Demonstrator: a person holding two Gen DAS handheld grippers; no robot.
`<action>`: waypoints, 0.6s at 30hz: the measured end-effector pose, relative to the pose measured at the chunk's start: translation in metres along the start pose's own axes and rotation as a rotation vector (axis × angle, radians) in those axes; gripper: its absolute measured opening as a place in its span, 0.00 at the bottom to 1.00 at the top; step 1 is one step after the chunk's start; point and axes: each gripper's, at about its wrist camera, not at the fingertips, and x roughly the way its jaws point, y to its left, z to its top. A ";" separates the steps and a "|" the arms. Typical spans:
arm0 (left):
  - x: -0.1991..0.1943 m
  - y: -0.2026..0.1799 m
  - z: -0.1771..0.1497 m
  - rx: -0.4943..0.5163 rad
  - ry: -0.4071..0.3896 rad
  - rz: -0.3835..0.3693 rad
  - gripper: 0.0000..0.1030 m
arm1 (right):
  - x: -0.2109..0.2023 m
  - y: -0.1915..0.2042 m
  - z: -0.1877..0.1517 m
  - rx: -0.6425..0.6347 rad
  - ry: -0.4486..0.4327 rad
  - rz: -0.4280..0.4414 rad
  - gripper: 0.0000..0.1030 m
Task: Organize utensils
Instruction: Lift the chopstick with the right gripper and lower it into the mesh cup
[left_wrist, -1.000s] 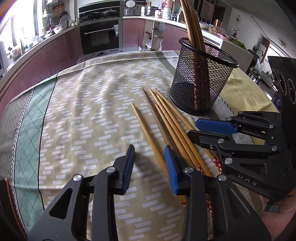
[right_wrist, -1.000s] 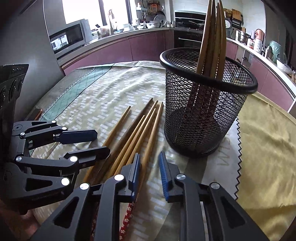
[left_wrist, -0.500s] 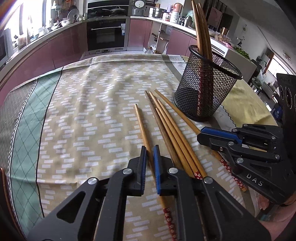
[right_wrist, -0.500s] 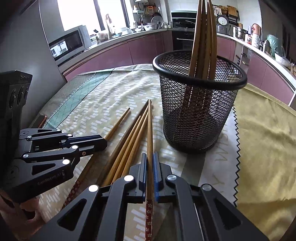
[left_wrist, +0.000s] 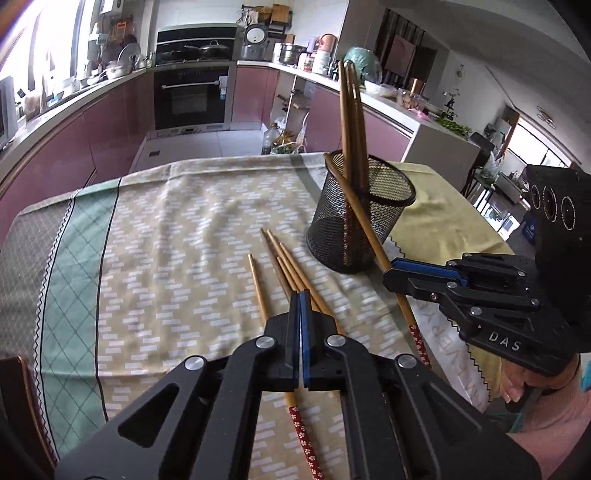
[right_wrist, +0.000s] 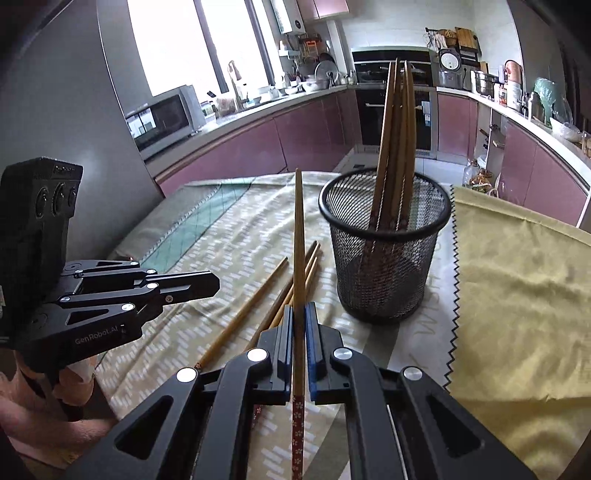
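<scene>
My right gripper (right_wrist: 298, 314) is shut on a wooden chopstick (right_wrist: 298, 236) and holds it lifted, its tip pointing at the left of the black mesh holder (right_wrist: 384, 266). In the left wrist view that chopstick (left_wrist: 364, 225) slants across the holder (left_wrist: 360, 218) from the right gripper (left_wrist: 391, 273). Several chopsticks (right_wrist: 397, 122) stand in the holder. My left gripper (left_wrist: 300, 299) is fully shut and empty, above several loose chopsticks (left_wrist: 286, 262) lying on the tablecloth. It also shows in the right wrist view (right_wrist: 216, 284).
The table wears a patterned beige and green cloth (left_wrist: 166, 258) with a yellow cloth (right_wrist: 517, 280) on the right side. A dark chair back (left_wrist: 14, 391) is at the table's near left edge. Kitchen counters and an oven stand beyond.
My right gripper shut on one chopstick and lifted it off the pile toward the holder. My left gripper closed fully without a chopstick and rose away from the table.
</scene>
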 end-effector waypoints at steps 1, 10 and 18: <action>0.000 0.000 0.000 0.008 0.004 0.003 0.02 | -0.002 -0.001 0.001 0.003 -0.004 0.003 0.05; 0.047 0.010 -0.016 0.003 0.131 0.103 0.15 | -0.004 0.000 -0.002 0.009 -0.008 0.016 0.05; 0.058 0.009 -0.016 0.002 0.133 0.124 0.07 | -0.015 -0.006 0.003 0.012 -0.041 0.016 0.05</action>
